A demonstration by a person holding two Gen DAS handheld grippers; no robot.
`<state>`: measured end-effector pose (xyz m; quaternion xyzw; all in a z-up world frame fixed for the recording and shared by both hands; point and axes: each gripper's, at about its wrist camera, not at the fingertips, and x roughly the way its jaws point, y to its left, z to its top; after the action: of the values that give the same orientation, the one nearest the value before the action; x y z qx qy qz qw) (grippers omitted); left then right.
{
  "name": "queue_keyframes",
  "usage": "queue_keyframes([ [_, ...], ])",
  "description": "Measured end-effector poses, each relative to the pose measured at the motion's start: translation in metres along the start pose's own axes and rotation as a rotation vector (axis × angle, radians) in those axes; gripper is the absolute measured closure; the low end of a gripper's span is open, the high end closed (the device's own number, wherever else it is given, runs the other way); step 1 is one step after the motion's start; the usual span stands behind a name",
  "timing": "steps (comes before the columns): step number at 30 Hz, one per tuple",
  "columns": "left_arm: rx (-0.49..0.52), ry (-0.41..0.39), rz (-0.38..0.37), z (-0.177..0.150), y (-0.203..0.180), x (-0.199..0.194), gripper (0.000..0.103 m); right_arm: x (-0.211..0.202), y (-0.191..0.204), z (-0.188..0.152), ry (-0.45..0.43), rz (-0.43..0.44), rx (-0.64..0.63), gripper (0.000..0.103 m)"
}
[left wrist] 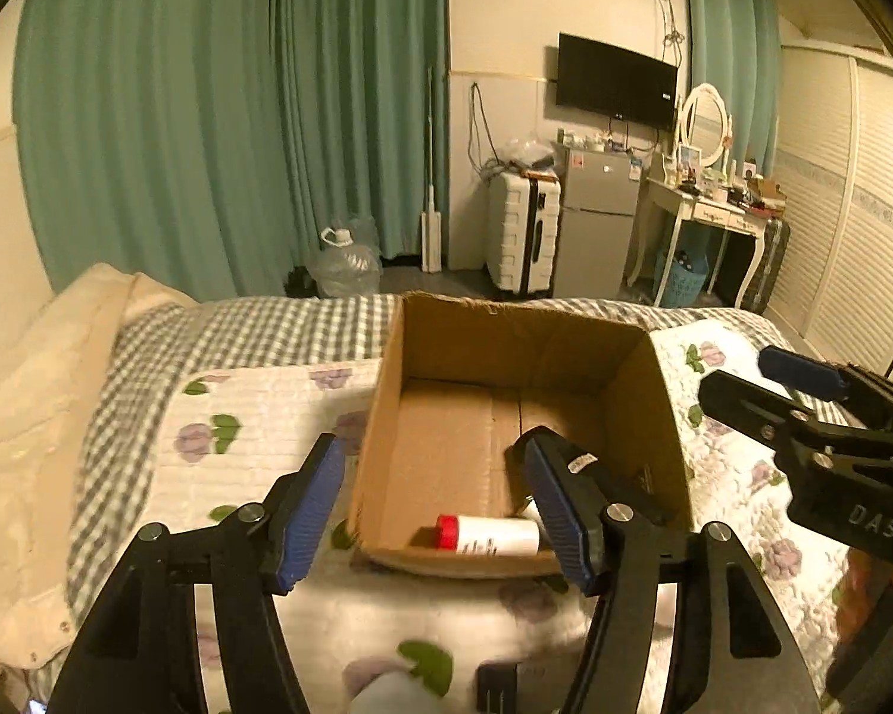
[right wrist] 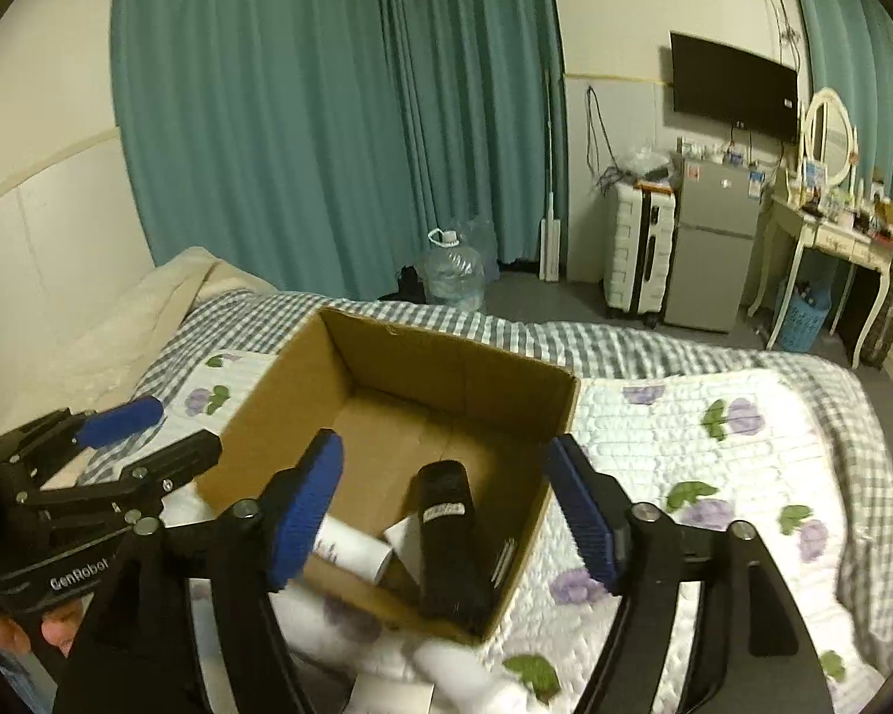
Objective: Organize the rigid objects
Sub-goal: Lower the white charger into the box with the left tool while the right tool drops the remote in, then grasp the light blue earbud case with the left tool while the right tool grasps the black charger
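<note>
An open cardboard box stands on the bed. Inside it lie a white bottle with a red cap, seen as a white tube in the right wrist view, and a black oblong object. My left gripper is open and empty over the box's near edge; it also shows in the right wrist view. My right gripper is open and empty above the box; it also shows in the left wrist view. White items lie blurred on the quilt below the box.
The bed has a floral quilt over a checked sheet, with a cream pillow at left. Beyond the bed are a water jug, a white suitcase, a small fridge and a dressing table.
</note>
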<state>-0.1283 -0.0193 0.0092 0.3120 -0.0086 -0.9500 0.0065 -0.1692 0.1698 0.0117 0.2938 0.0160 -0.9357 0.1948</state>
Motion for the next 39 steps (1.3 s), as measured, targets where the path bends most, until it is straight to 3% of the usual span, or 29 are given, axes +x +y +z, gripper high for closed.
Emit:
queue_keyframes([
  [5,-0.005,-0.007,0.003,-0.015,0.012,-0.03,0.036,-0.038,0.021,-0.008,-0.002,-0.011,-0.047,0.018],
  [12,-0.012,0.059,0.0,-0.063,0.031,-0.03,0.036,-0.056,0.058,-0.042,0.033,-0.018,-0.11,0.014],
  [20,0.029,0.235,-0.01,-0.121,0.024,0.016,0.036,-0.01,0.071,-0.09,0.156,-0.001,-0.149,0.014],
  [25,0.074,0.316,-0.022,-0.137,0.016,0.033,0.036,0.01,0.064,-0.112,0.212,0.025,-0.142,0.014],
  [29,0.068,0.389,0.012,-0.145,0.016,0.052,0.036,0.021,0.054,-0.119,0.236,0.046,-0.113,0.014],
  [33,0.027,0.395,0.003,-0.145,0.02,0.057,0.036,0.026,0.052,-0.121,0.249,0.056,-0.107,0.014],
  [36,0.025,0.363,-0.026,-0.144,0.018,0.051,0.046,0.027,0.052,-0.123,0.253,0.058,-0.136,0.014],
  [39,0.03,0.322,-0.043,-0.141,0.016,0.04,0.046,0.024,0.055,-0.124,0.251,0.077,-0.172,0.014],
])
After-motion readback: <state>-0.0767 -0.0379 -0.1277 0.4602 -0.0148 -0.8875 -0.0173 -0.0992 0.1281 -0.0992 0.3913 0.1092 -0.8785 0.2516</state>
